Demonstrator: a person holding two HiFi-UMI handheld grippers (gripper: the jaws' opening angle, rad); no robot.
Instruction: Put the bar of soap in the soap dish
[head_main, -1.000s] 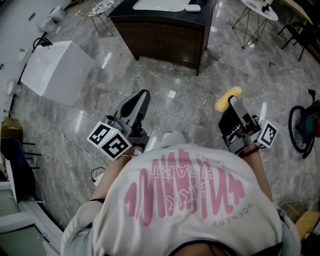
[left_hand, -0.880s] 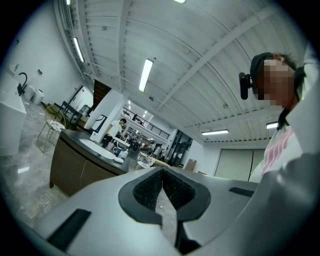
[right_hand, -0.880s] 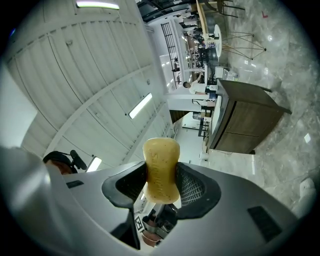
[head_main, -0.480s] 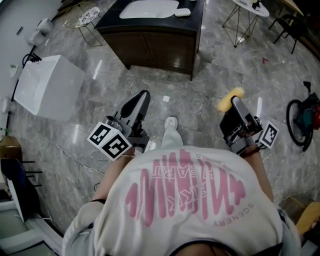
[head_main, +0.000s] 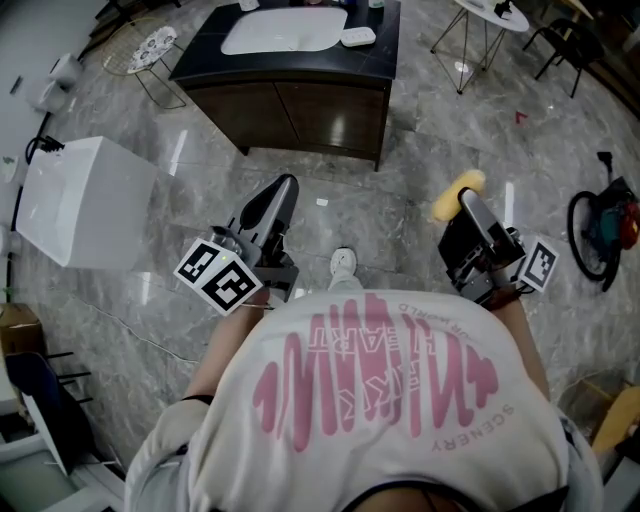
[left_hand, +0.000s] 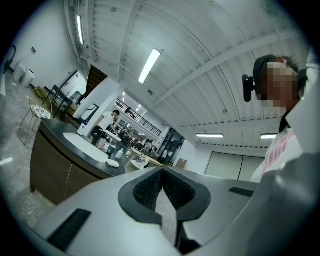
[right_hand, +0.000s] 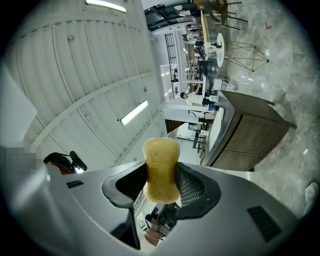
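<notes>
Head view, right gripper (head_main: 462, 203): clamped on the yellow bar of soap (head_main: 456, 194), held over the marble floor (head_main: 400, 210) at 2 o'clock from the person's shirt (head_main: 380, 390).
Head view, soap axis: long side running 8 to 2 o'clock, far end sticking out past the jaw tips.
Head view, soap dish (head_main: 357, 37): small white dish on the dark vanity counter (head_main: 205, 50), just beside the white sink basin (head_main: 283, 30) at its 3 o'clock side.
Head view, key relation: dish at about 11 o'clock from the soap, well apart; likely a walk forward and a reach before any release.
Head view, left gripper (head_main: 283, 190): roughly as far from the dish as the right one, but carrying nothing.
Head view, containers: basin apparently empty; dish too small to judge here.
Left gripper view, jaws: pressed together, nothing between the pads.
Left gripper view, dish (left_hand: 113, 163): at 9 o'clock beyond the jaws, right of the basin (left_hand: 90, 146), nothing visible in it; bottles (left_hand: 120, 152) near it.
Right gripper view, soap (right_hand: 161, 170): pinched between the ridged pads (right_hand: 192, 187), long axis 12 to 6 o'clock.
Right gripper view, counter (right_hand: 250, 132): at 3 o'clock; dish not discernible.
</notes>
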